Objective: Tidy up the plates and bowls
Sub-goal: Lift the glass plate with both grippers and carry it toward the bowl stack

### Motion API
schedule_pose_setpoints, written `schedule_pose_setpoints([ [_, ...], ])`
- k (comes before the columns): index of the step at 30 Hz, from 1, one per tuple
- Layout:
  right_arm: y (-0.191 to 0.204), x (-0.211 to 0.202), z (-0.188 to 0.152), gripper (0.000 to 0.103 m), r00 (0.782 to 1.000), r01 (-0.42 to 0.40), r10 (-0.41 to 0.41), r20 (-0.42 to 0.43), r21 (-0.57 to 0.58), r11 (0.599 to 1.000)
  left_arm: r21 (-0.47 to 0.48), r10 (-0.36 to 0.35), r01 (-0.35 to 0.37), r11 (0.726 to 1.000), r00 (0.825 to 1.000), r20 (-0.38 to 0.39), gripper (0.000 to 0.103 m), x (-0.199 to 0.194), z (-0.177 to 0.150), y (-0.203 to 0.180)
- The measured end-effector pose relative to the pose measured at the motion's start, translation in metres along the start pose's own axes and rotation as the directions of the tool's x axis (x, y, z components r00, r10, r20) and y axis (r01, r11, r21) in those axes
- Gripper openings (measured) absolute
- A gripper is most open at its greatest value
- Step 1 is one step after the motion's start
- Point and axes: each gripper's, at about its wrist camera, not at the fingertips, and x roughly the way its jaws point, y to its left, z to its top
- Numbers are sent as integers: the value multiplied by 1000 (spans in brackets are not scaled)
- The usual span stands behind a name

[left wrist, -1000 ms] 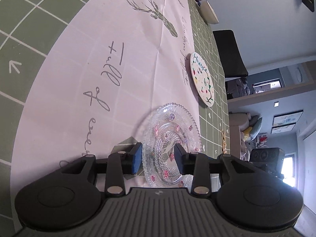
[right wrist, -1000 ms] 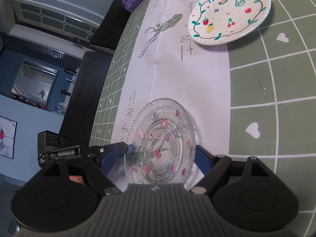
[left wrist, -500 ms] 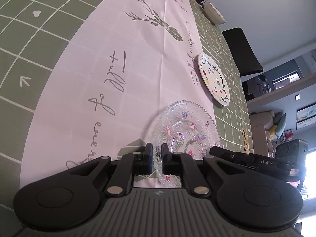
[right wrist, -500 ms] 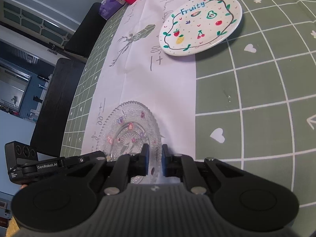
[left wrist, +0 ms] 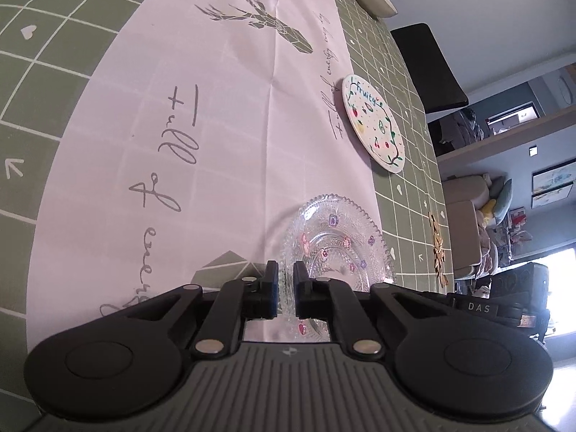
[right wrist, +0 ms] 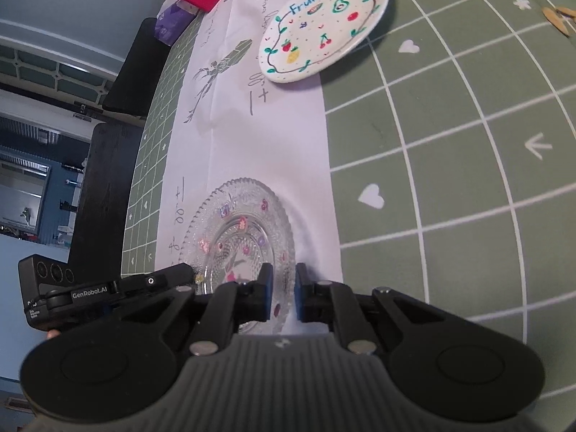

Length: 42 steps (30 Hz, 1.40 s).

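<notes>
On the glass plate's (left wrist: 334,248) rim, both grippers (left wrist: 285,288) (right wrist: 280,289) now clamped, previously wide apart.

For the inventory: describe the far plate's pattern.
White plate with "Fruity" lettering, fruit drawings and a green vine border; clearest in the right wrist view.

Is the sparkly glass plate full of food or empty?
Empty. Through the glass plate you see only its little coloured flowers and the white cloth underneath. Both grippers pinch its rim.
</notes>
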Motion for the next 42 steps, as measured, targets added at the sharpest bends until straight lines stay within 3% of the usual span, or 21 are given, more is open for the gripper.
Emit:
schedule_pose_setpoints([
  [7, 2, -22, -11, 12, 998, 5, -6, 65, 24, 1000, 73, -29, 29, 997, 1000, -8, 8, -10, -2, -23],
  [11, 11, -43, -21, 10, 994, 7, -7, 109, 2, 1000, 103, 4, -5, 995, 1000, 3, 8, -13, -6, -39],
  [20, 10, -94, -59, 9, 982, 11, -25, 188, 77, 997, 163, -101, 114, 980, 991, -85, 8, -9, -17, -60],
  [30, -13, -130, -125, 9, 981, 4, -37, 188, 172, 985, 238, -155, 198, 951, 970, -187, 8, 4, -45, -87],
  [35, -20, -139, -154, 9, 977, 10, -49, 207, 186, 983, 274, -140, 207, 939, 959, -246, 8, 17, -58, -93],
  [42, -28, -137, -184, 10, 986, 14, -53, 156, 244, 970, 351, -89, 185, 918, 958, -273, 8, 26, -75, -101],
])
